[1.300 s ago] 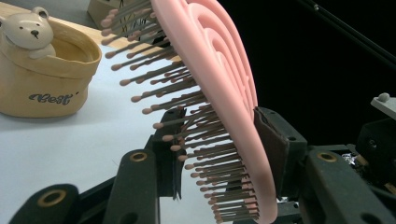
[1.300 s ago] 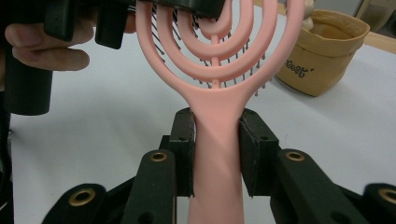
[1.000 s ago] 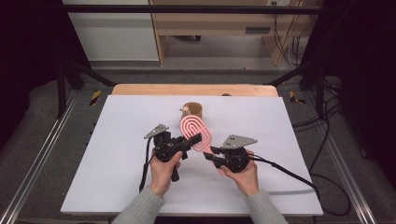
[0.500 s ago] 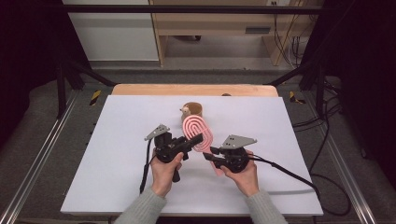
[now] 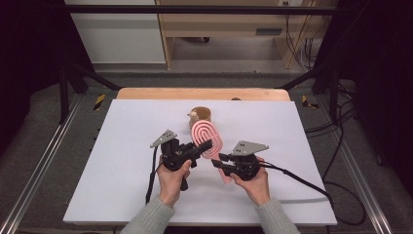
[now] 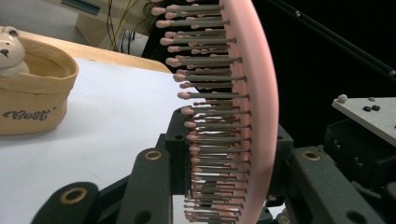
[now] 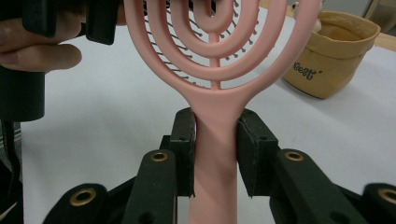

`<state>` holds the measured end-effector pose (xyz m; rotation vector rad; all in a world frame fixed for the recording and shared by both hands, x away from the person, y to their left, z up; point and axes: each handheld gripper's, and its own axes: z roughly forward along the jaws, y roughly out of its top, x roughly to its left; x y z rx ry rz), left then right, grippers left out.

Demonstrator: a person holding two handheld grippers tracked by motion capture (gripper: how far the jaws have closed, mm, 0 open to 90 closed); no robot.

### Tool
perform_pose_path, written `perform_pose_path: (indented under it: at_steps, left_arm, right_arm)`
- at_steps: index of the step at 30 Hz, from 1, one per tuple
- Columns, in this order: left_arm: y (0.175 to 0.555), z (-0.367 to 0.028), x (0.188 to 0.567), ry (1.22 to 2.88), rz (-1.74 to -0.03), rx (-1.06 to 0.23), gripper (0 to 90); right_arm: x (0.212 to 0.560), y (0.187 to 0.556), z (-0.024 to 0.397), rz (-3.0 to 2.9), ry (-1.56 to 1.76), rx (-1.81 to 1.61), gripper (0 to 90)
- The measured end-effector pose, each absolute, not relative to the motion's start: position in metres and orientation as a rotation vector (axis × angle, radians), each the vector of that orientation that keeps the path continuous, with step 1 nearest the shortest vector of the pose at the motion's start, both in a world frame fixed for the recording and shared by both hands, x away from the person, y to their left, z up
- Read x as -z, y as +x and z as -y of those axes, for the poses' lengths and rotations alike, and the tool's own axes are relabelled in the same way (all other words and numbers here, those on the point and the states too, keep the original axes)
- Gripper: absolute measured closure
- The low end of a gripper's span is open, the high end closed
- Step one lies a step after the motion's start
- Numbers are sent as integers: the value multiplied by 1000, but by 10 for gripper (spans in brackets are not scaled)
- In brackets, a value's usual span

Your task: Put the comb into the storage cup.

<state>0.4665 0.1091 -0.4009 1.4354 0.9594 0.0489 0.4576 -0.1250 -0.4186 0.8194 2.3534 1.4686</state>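
Hairbrush [image 5: 208, 138] — one, two tools [image 5: 207, 145] [image 5: 217, 160] clamping

My right gripper [image 5: 225, 162] hides the pink hairbrush [image 5: 207, 137] handle's lower end in the high view. The brush's head runs off the top of both gripper views. The tan pot's [image 6: 35, 95] lettering is partly cut off.

White table [image 5: 122, 161] (wooden-edged), grey floor [image 5: 44, 146], dark surroundings.
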Motion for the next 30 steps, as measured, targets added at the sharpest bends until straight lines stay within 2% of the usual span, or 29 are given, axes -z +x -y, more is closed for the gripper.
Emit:
perform_pose_path:
  at_steps: [12, 18, 20, 26, 30]
  left_arm:
    - [465, -108, 398, 1446, -930, -66, 635]
    - [464, -107, 394, 1465, -924, -89, 636]
    - [464, -107, 393, 1474, -924, -110, 636]
    - [465, -111, 391, 1488, -931, -149, 637]
    - [466, -114, 387, 1497, -929, -176, 636]
  right_arm:
    - [417, 457, 126, -2350, 808, -1485, 690]
    - [416, 457, 127, -2340, 801, -1492, 635]
    - [416, 457, 127, -2327, 801, -1499, 580]
    - [413, 458, 129, -2270, 775, -1545, 306]
    - [413, 458, 130, -2256, 746, -1530, 207]
